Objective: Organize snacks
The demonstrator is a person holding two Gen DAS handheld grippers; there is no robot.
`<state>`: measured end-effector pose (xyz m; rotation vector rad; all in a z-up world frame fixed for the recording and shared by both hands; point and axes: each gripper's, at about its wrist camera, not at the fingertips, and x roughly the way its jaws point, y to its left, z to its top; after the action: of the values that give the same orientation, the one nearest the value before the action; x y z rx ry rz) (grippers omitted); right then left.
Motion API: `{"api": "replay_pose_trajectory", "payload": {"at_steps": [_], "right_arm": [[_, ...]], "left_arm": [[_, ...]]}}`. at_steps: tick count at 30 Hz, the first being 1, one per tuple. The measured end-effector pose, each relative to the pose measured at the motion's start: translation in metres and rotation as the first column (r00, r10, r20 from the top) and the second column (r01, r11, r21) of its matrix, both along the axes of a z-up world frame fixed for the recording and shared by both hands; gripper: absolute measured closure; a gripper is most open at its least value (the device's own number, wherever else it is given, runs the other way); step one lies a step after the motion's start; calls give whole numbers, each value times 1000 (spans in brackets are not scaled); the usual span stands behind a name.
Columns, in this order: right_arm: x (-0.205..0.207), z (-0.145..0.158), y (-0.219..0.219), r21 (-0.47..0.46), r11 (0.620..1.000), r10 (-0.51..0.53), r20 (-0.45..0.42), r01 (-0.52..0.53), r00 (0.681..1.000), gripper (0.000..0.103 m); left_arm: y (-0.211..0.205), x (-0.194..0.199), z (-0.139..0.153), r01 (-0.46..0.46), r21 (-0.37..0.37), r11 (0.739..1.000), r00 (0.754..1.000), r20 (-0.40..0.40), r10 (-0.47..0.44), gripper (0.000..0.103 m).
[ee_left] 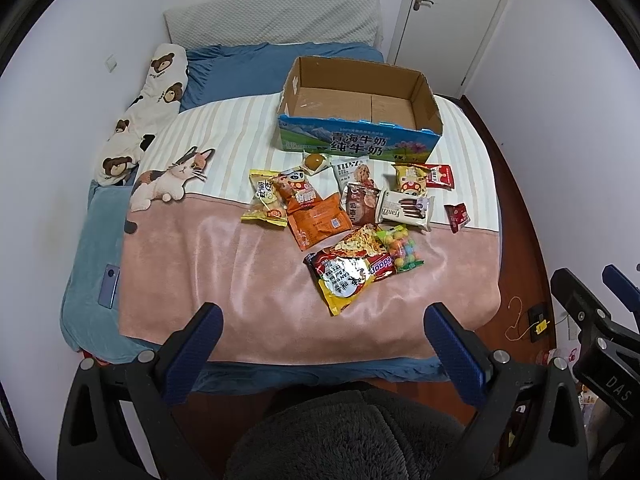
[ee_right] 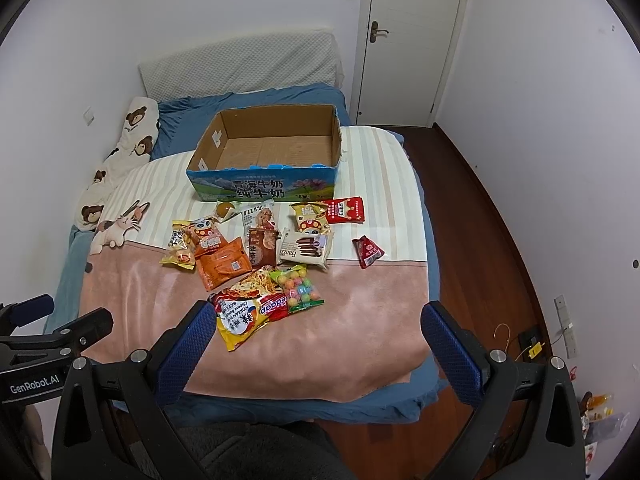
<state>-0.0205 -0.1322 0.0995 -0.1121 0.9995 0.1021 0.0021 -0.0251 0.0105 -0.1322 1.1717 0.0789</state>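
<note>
White walls and a closed door [ee_right: 408, 40] frame a bed [ee_left: 100, 320] spread with a pink and striped blanket [ee_left: 240, 272], where the snacks lie scattered in front of an open cardboard box [ee_left: 360, 104] that sits at the far middle of the blanket (its inside bare).

Left claw [ee_left: 322, 338] hovers over the near edge of the bed, its blue-padded fingers spread wide with nothing between them; the closest snack, a yellow noodle packet [ee_left: 344, 280], lies just beyond its tips. Right claw [ee_right: 316, 338] hangs likewise at the near edge, fully spread and holding nothing, with that same noodle packet just beside its left finger [ee_right: 188, 344]. Both point forward and down toward the pile, side by side.

One bag of coloured candy balls [ee_left: 402, 250] touches the noodle packet on its right. Farther off lie one orange packet [ee_left: 318, 220], one yellow crisp bag [ee_left: 264, 200] at the left, one white Franzzi biscuit pack [ee_left: 406, 208], and one small dark red sachet [ee_left: 457, 216] apart at the right. In all I count about thirteen packets, though overlaps make that uncertain.

A bear-print pillow [ee_left: 156, 96] lies along the left wall.
</note>
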Motion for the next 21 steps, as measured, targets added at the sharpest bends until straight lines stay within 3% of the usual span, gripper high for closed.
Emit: {"api": "replay_pose_trajectory", "payload": {"at_steps": [21], "right_arm": [[-1,11,-2,16,1000,-5,8,4,1000,0]], "left_arm": [[10,1,5,-1,-16,1000,1000,21,2,0]]}}
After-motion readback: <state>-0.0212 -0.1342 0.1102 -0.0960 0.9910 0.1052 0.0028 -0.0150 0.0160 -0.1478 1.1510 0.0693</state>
